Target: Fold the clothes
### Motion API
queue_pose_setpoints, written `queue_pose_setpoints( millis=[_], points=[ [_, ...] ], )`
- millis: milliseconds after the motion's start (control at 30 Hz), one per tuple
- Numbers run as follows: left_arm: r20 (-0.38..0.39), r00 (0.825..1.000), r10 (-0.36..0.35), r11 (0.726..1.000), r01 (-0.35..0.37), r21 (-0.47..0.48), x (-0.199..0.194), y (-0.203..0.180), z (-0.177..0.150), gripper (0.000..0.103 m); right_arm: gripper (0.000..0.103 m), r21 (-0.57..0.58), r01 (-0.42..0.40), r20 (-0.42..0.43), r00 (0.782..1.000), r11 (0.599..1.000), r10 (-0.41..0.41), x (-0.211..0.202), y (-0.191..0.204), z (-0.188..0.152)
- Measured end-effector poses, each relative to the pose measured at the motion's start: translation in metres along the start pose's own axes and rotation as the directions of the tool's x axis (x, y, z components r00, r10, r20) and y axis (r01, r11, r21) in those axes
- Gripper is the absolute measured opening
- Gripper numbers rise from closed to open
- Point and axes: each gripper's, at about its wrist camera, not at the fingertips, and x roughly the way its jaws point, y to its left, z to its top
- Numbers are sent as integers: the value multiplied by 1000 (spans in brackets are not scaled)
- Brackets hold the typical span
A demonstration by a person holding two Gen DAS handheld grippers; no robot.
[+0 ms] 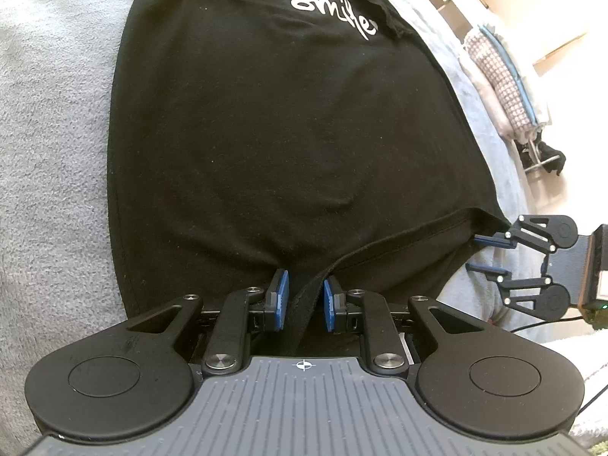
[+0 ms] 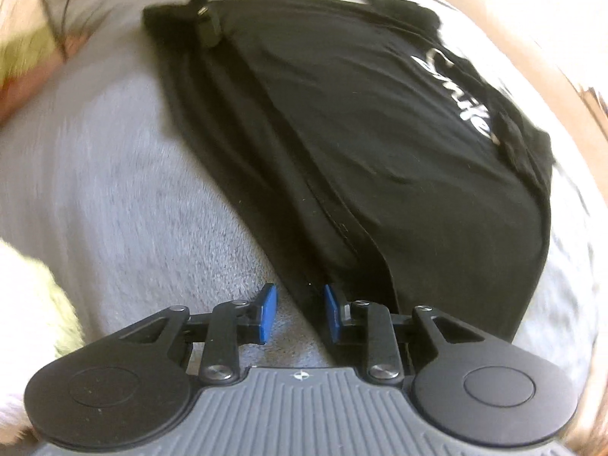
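Your black shirt (image 1: 273, 133) lies flat on the gray blanket (image 1: 57, 133), its bottom edge nearest you. Your left gripper (image 1: 304, 300) pinches a bunch of that edge. Your right gripper (image 2: 300, 311) stands a little open at the shirt's near right corner, holding nothing. Lift now and only one side rises, so the shirt twists.
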Motion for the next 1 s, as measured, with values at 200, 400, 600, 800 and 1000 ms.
queue_pose_setpoints(
  millis=[200, 400, 600, 800, 1000],
  points=[
    [-2, 1000, -7, 1000, 7, -6, 1, 1, 2, 19, 4, -106, 15, 0, 1000, 994, -15, 4, 7, 0],
    [2, 1000, -19, 1000, 19, -19, 0, 4, 0, 19, 0, -117, -42, -16, 999, 992, 40, -7, -2, 1],
    [-4, 1000, -11, 1000, 11, -10, 0, 1, 2, 19, 0, -143, -118, -85, 991, 983, 106, 0, -2, -9],
    [-4, 1000, -11, 1000, 11, -10, 0, 1, 2, 19, 3, -111, -64, -46, 997, 992, 59, -10, -2, -16],
    [-7, 1000, -13, 1000, 13, -9, 0, 2, 3, 19, 3, -121, 13, -68, 997, 993, -21, -24, -14, -33]
  ],
)
